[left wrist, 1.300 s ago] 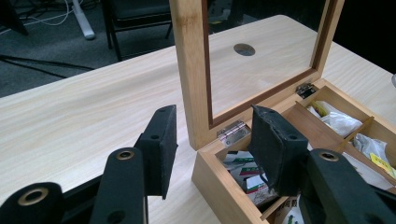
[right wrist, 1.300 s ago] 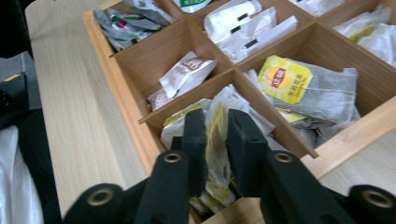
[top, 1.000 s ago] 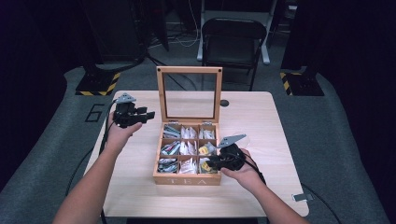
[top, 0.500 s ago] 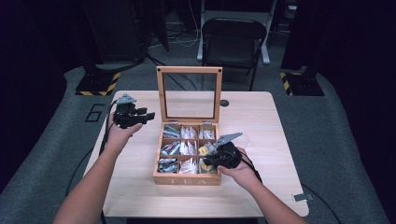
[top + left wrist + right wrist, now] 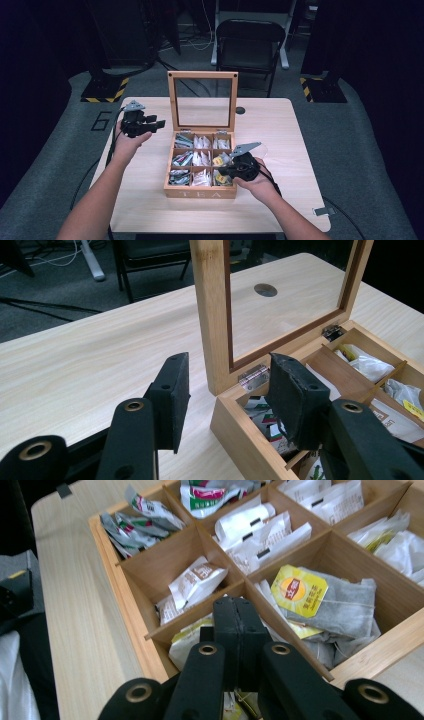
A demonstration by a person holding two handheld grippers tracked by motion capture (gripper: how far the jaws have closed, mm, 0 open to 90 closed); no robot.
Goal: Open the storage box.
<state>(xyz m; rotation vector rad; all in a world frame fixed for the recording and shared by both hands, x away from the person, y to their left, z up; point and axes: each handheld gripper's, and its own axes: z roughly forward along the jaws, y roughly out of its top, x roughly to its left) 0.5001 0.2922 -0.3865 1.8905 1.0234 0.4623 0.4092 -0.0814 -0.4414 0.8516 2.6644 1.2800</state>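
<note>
Table (image 5: 280,130), pale wood: bearing an open wooden tea box (image 5: 200,191), sitting between the two grippers; a small dark disc, possibly a hole (image 5: 240,110), lying beyond it.

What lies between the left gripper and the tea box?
Bare table in the high view. The left gripper view looks along its open jaws at the tea box corner and lid hinge, nothing between.

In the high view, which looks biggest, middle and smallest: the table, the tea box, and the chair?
1. Table, by far the biggest.
2. Chair and tea box look about alike; the chair stands farther from the camera, so I won't rank them.
</note>
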